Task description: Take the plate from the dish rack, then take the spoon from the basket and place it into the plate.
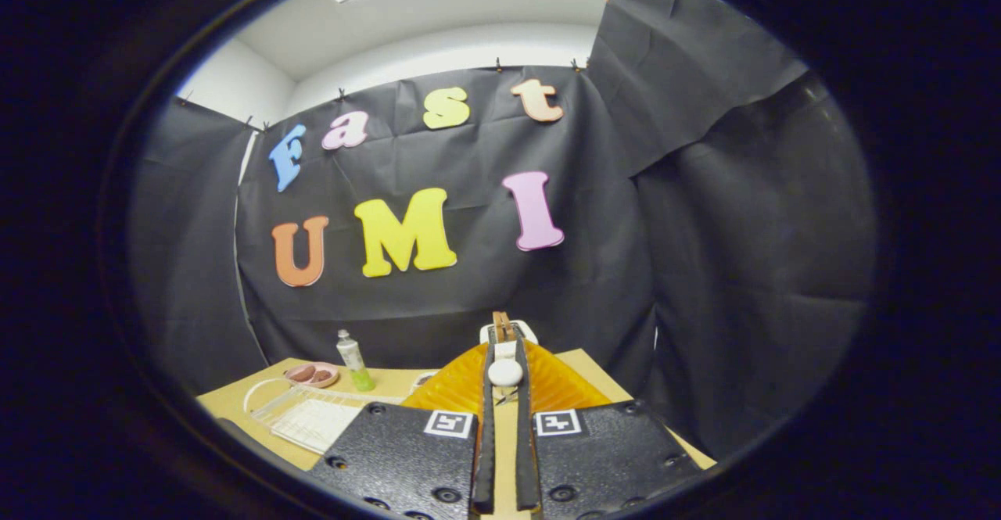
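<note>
On the tan table (235, 404), farthest left, sits a small pink dish (312, 374) with brownish pieces in it, close to the black cloth wall. Just beside it stands a slim bottle (353, 360) — pale at the top, green at its base — upright. In front of these two lies a clear, white-wired dish rack (313, 418), flat on the table, with a white curved rim showing at its far left end.

Next comes the orange plate (461, 385), ribbed and translucent, standing on edge between the fingers (486, 426). The gripper (505, 375) is nearly closed: its two dark fingers are narrowly apart and both press on the plate's edge, with a white round pad showing at the tips. Beyond the fingertips, a brown-and-white object (503, 326) rises at the table's far edge; what it is cannot be told.
</note>
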The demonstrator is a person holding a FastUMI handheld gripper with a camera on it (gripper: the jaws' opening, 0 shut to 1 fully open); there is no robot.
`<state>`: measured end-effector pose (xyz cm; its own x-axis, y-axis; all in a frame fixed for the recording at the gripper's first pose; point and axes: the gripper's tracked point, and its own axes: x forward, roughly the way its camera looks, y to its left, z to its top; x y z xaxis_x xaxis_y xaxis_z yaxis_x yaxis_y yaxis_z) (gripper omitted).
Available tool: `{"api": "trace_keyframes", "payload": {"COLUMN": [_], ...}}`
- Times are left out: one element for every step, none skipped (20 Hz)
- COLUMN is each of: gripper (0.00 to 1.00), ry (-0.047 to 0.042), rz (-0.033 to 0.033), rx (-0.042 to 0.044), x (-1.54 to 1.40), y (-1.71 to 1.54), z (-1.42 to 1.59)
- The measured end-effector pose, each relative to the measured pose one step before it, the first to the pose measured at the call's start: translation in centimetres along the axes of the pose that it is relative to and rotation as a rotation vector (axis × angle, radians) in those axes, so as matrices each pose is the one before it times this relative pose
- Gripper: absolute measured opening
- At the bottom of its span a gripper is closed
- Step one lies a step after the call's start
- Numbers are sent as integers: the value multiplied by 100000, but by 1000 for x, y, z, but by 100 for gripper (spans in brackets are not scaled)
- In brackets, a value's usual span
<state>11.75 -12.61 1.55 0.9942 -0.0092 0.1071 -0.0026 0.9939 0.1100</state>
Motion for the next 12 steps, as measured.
{"api": "trace_keyframes", "payload": {"gripper": [16,16,16,16,16,16,16,16,16,16,16,16], "ry": [12,346,617,671,940,1596,2108,1907,1858,2873,3209,3444], "rz": [144,485,698,804,1094,1499,2314,2885,2738,2511,2394,2748], "rx": [-1562,-1354,-896,1,404,277,-188,140,636,29,342,71], "x": [-1102,-1149,-1145,-1114,-1047,-999,-890,-738,-652,-521,-388,-137], "y": [699,764,826,877,953,1079,1262,1491,1492,1416,1466,1532], "z": [691,519,381,197,55,-479,-584,-853,-910,-1432,-1515,-1697]}}
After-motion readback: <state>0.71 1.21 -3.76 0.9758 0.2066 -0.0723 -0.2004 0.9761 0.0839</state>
